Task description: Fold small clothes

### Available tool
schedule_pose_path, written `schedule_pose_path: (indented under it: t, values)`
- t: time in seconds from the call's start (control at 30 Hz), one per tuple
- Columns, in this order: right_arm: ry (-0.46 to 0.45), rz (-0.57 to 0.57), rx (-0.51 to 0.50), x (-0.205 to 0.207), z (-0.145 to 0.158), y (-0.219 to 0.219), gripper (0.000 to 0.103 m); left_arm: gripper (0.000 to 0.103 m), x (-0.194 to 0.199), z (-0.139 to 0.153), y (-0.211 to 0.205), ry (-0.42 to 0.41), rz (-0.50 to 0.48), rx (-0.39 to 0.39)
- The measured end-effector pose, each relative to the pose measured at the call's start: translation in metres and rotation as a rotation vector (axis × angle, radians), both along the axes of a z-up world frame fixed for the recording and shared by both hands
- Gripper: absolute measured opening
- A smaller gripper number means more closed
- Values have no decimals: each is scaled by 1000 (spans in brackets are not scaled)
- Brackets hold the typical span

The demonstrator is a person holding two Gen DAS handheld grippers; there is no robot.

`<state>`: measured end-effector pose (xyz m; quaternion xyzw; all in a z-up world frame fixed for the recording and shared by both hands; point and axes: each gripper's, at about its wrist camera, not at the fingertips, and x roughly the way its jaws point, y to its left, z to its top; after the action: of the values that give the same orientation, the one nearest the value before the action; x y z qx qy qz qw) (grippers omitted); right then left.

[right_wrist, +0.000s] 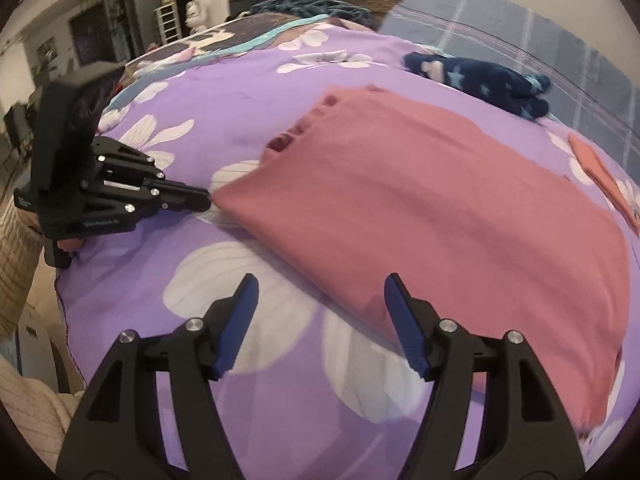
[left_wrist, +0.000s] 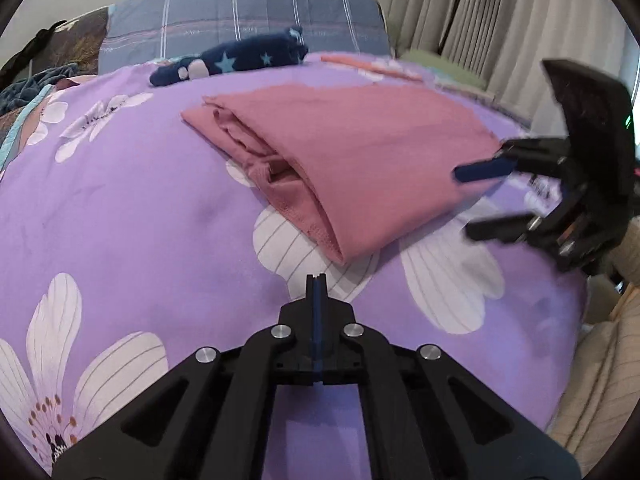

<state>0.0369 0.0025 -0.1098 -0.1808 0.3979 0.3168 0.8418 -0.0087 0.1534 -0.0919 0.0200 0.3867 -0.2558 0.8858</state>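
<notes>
From where I stand, the left gripper (left_wrist: 316, 280) is off to the left side of the bed, its two black fingers pressed flat together with nothing between them. In the right wrist view its tip (right_wrist: 206, 200) sits right at the near-left corner of the folded dusty-pink cotton garment (left_wrist: 352, 160), touching it or just short of it; I cannot tell which.

That pink garment (right_wrist: 440, 208) lies in the middle of the purple bedspread printed with large white flowers (left_wrist: 120, 208), already doubled over, with layered hems and a sleeve-like opening showing along its left edge. Its long axis runs from the left gripper's corner away toward the far right of the bed.

Further right, the right gripper (right_wrist: 320, 292) hangs with its blue-padded fingers (right_wrist: 404, 320) spread wide, holding nothing. The garment's near long edge lies straight ahead of it, with the right-hand pad already over the cloth and the left-hand pad over bare bedspread.

So both tools sit along the same near side, one at each end region, and I'd judge the next fold would carry that edge across.

At the back, by the blue plaid pillow (left_wrist: 248, 12), rests a rolled navy star-patterned fleece piece (left_wrist: 240, 60).
</notes>
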Motion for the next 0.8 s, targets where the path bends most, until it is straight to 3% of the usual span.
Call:
schedule_pose_path:
  t: [0.17,0.3,0.37,0.47,0.53,0.57,0.6,0.7,0.8]
  values:
    - [-121,64,-115,-9,-10,42,67,3,-2,7,12,-37,61,-15]
    - [-265,82,-235,-15,-21,72,66,36,4,13,27,-58,145,-38]
    - [-304,84,-260,-13,-22,83,65,41,11,17,32,-60,168,-56]
    - [-340,90,-278,-6,-27,98,58,69,41,27,46,-38,189,-169]
    - [-321,109,-281,-2,-31,106,25,70,69,30,53,6,186,-273]
    - [-316,108,-281,-2,-31,107,18,70,86,30,56,31,190,-318]
    - [-319,106,-284,-2,-32,109,14,70,110,28,57,67,183,-370]
    - [-325,99,-284,-3,-31,108,11,69,159,18,48,139,174,-428]
    - [-290,83,-251,3,-28,104,8,69,197,1,32,203,172,-424]
